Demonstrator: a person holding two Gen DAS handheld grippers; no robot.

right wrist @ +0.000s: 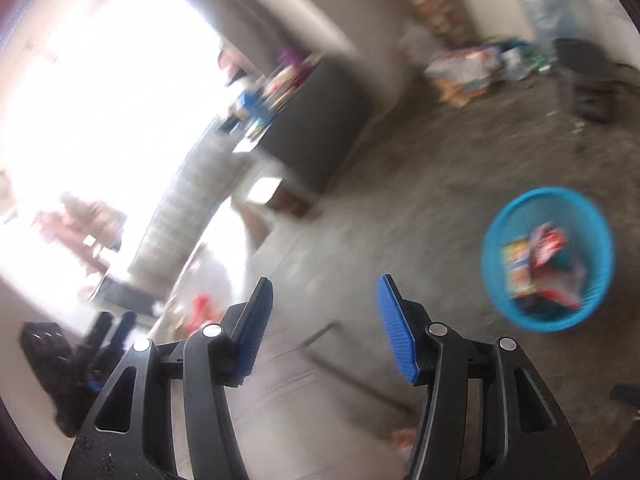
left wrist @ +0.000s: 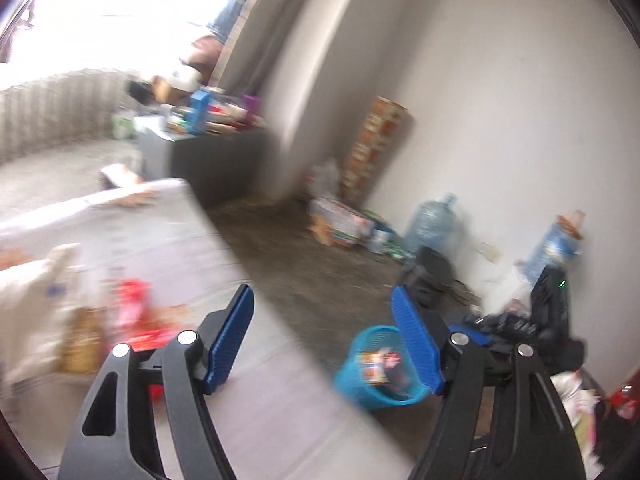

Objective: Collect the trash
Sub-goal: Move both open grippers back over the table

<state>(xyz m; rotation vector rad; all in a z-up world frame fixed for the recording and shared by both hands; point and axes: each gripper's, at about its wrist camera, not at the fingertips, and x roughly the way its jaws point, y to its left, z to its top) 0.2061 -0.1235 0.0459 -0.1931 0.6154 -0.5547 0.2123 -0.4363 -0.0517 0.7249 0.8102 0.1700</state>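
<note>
A blue mesh trash basket (left wrist: 362,382) stands on the floor beside the white table (left wrist: 248,400); wrappers lie inside it. It also shows in the right wrist view (right wrist: 548,260), right of my fingers. Blurred red wrappers (left wrist: 134,312) and a beige bag (left wrist: 44,292) lie on the table at the left. My left gripper (left wrist: 324,304) is open and empty above the table's edge. My right gripper (right wrist: 324,294) is open and empty over the table and floor; it shows at the right in the left wrist view (left wrist: 548,312). The left gripper appears at lower left in the right wrist view (right wrist: 114,326).
A grey cabinet (left wrist: 208,164) with clutter on top stands by the bright window. Boxes, bags and a large water bottle (left wrist: 432,224) line the wall. A black crate (right wrist: 588,80) sits on the floor. Both views are motion-blurred.
</note>
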